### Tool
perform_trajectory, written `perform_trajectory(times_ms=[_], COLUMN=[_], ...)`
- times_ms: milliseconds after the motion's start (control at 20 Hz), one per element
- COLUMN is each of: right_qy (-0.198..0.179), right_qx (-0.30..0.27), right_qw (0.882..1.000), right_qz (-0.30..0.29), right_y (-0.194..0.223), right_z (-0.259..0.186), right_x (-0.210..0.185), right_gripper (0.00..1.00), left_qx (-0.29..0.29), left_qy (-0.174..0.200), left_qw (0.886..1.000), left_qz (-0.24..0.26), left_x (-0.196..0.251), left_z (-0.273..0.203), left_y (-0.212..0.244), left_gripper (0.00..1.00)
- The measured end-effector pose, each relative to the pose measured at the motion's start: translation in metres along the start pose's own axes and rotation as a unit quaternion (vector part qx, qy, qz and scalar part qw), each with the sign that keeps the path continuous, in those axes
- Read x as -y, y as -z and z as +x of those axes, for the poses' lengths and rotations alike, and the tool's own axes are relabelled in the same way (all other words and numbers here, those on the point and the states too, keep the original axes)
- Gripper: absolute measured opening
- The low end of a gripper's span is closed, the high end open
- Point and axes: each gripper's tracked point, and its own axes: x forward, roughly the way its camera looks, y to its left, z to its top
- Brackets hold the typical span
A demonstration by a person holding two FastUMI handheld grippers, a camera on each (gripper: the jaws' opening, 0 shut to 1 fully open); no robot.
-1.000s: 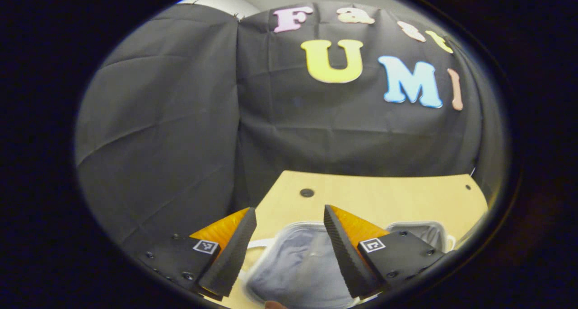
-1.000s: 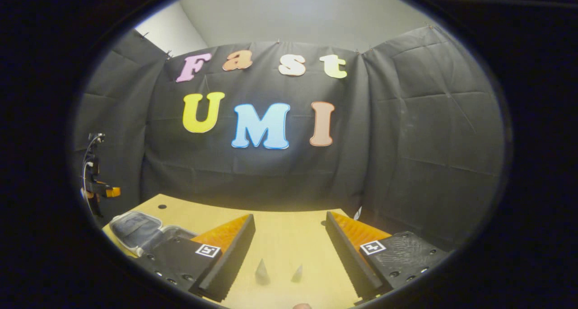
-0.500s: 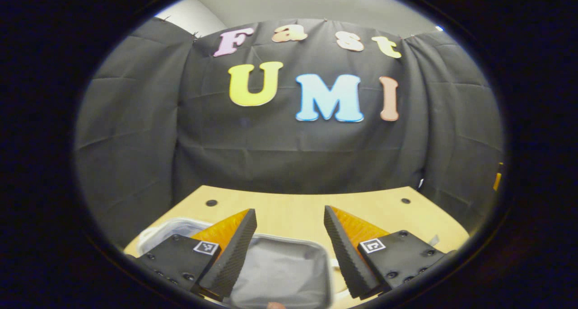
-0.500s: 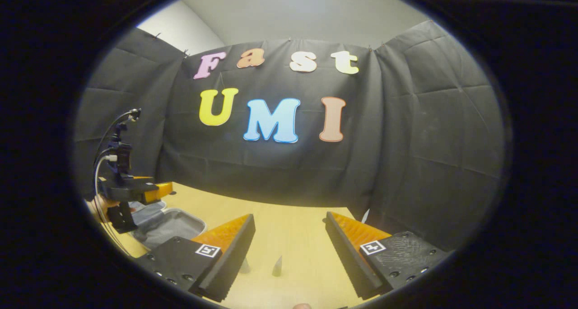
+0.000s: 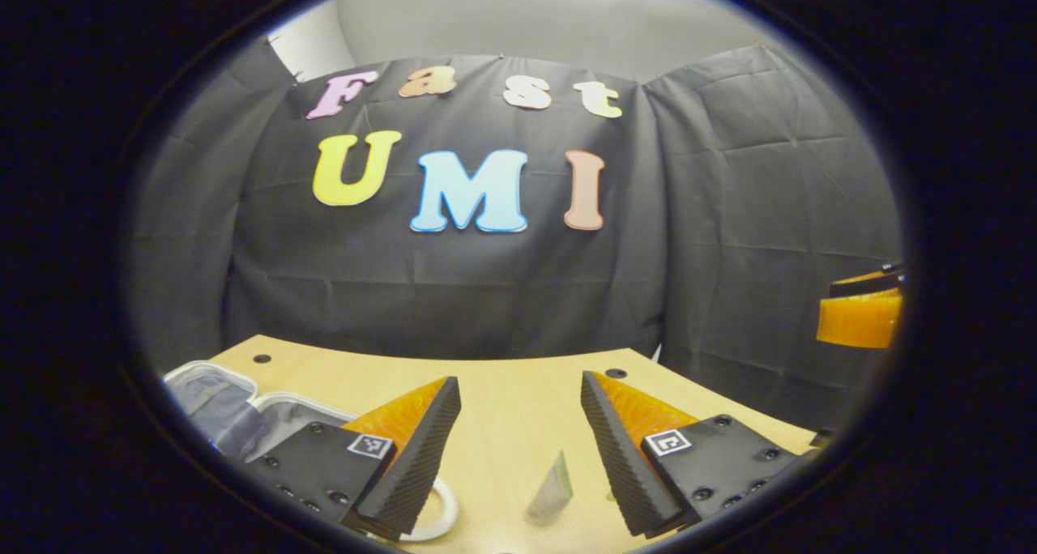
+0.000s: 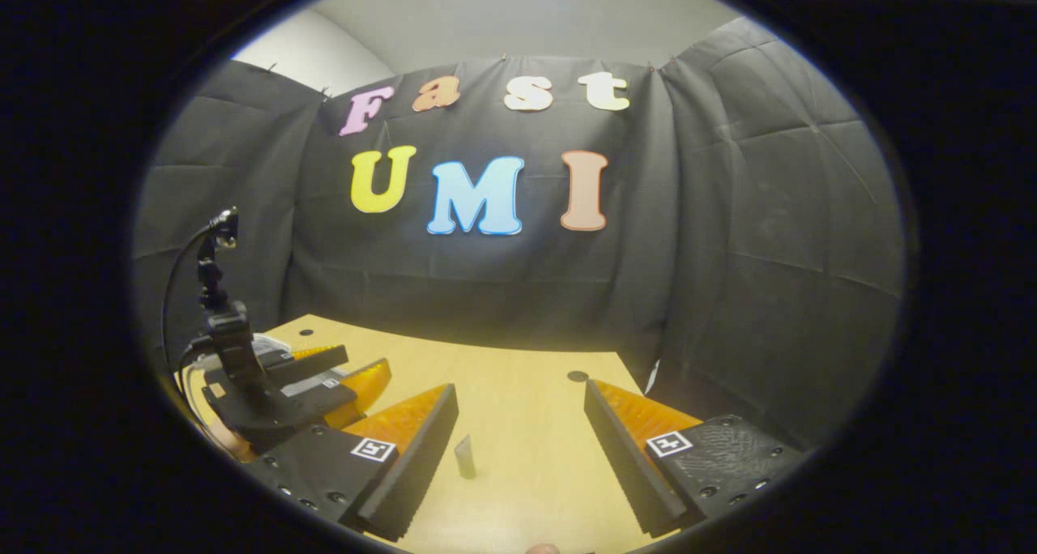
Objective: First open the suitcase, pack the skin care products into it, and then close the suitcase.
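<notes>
Swung rightward since 0.5 s ago, the left tongs [image 5: 520, 424] now face the bench [image 5: 518, 380] centre, w/ the open suitcase [image 5: 215, 392] shifted to the far left edge of the left gripper view; the lining, previously between the fingers, is replaced there by a small tube [image 5: 551, 489]. Both tongs are released and nothing is held: the left pair is spread wide, as is the right tongs [image 6: 520, 445] pair. A white ring [image 5: 433, 513] lies beside the left finger. In the right gripper view a small upright tube [image 6: 465, 457] is seen near the left finger. Risk, judged: the tube is slim, light and standing, so a glancing finger contact could tip or skid it. Suitcase: pale rim, grey fabric interior, lid laid open flat.
</notes>
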Motion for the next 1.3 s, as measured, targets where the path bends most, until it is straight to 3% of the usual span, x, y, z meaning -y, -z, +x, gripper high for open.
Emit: perform_trajectory(times_ms=[500, 650, 700, 850, 950, 1150, 1300], right_qy=[-0.011, -0.015, -0.017, -0.028, -0.038, -0.045, -0.048], right_qx=[-0.029, -0.033, -0.035, -0.045, -0.060, -0.091, -0.130], right_qw=[1.000, 0.999, 0.999, 0.999, 0.997, 0.995, 0.990], right_qz=[0.002, -0.003, -0.004, -0.003, 0.000, 0.024, 0.037], right_y=[0.028, 0.032, 0.035, 0.044, 0.056, 0.079, 0.117], right_z=[0.016, 0.026, 0.031, 0.050, 0.065, 0.095, 0.118], right_x=[-0.002, -0.007, -0.009, -0.019, -0.031, -0.049, -0.065], right_gripper=[0.96, 0.96, 0.95, 0.96, 0.95, 0.96, 0.96], left_qx=[-0.129, -0.161, -0.170, -0.186, -0.214, -0.286, -0.292], left_qy=[0.012, 0.014, 0.016, 0.025, 0.035, 0.048, 0.039], left_qw=[0.991, 0.987, 0.985, 0.982, 0.976, 0.955, 0.947], left_qz=[-0.017, -0.018, -0.010, 0.012, 0.008, -0.058, -0.130], left_x=[0.023, 0.028, 0.028, 0.029, 0.028, 0.007, -0.017], left_z=[0.044, 0.050, 0.052, 0.056, 0.054, 0.035, 0.004], left_y=[0.166, 0.190, 0.196, 0.198, 0.200, 0.180, 0.131], left_gripper=[0.95, 0.81, 0.67, 0.49, 0.46, 0.44, 0.46])
